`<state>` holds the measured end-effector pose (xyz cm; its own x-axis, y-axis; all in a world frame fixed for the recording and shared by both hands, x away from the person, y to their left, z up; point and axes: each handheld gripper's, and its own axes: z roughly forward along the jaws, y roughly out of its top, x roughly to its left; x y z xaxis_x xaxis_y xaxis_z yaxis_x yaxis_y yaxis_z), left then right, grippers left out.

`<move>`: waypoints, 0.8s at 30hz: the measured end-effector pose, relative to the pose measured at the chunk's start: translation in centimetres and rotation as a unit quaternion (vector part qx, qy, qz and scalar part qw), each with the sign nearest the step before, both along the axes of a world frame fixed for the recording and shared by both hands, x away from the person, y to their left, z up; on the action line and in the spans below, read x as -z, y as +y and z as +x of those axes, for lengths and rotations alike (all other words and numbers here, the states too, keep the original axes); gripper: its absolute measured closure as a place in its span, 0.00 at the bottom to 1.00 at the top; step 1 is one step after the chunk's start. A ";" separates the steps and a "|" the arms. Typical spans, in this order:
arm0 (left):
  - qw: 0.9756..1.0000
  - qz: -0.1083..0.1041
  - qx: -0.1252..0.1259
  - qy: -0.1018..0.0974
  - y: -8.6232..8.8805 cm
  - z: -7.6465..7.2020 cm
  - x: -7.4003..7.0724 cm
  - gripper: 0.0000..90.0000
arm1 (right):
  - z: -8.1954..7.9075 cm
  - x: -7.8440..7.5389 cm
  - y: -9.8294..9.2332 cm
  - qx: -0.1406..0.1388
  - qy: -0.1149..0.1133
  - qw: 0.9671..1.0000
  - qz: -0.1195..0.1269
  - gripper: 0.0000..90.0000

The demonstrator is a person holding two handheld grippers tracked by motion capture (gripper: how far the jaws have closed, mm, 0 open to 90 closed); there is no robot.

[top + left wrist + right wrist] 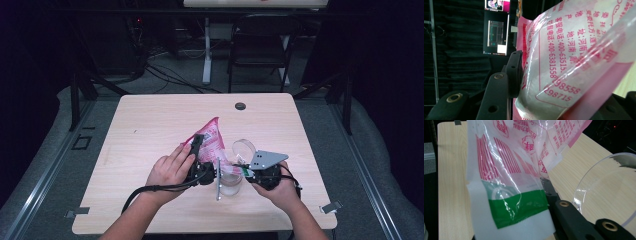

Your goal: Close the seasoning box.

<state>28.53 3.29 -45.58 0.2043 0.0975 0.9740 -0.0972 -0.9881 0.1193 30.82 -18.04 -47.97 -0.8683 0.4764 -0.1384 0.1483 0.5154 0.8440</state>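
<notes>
Dark room, black curtains all round, a folding chair [260, 42] back there, and me at a pale wood table [150, 125]; I've got a pink-and-white printed plastic bag [212, 137] held up off the table between my two grippers, right next to a clear plastic cup [235, 177] standing by my right hand; left gripper [196, 145] has its jaws pinched onto the pink side of the bag, which looks puffy there with something white and powdery inside [536, 85]; right gripper [244, 170] is clamped tight on the bag's flat green-and-white edge [519, 207], jaws pressed together with just film between them; the bag is light, floppy and slick, so I reckon it'll slide and sag if I grab the loose middle; the sealed edges and corners are the stiffer bits, best place to hold; the cup looks thin and tippy too, so I'd keep the bag's weight off its rim [584, 185]
</notes>
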 end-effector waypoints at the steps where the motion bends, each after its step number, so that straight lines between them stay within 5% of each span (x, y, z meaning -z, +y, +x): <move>1: 1.000 -0.001 0.002 -0.001 0.0 0.0 0.0 0.68 | 0.0 0.0 0.0 0.000 0.000 1.000 0.000 1.00; 24: 1.000 0.002 0.003 -0.001 -0.1 0.0 0.1 0.68 | 0.1 0.2 0.0 0.001 0.003 1.000 -0.004 1.00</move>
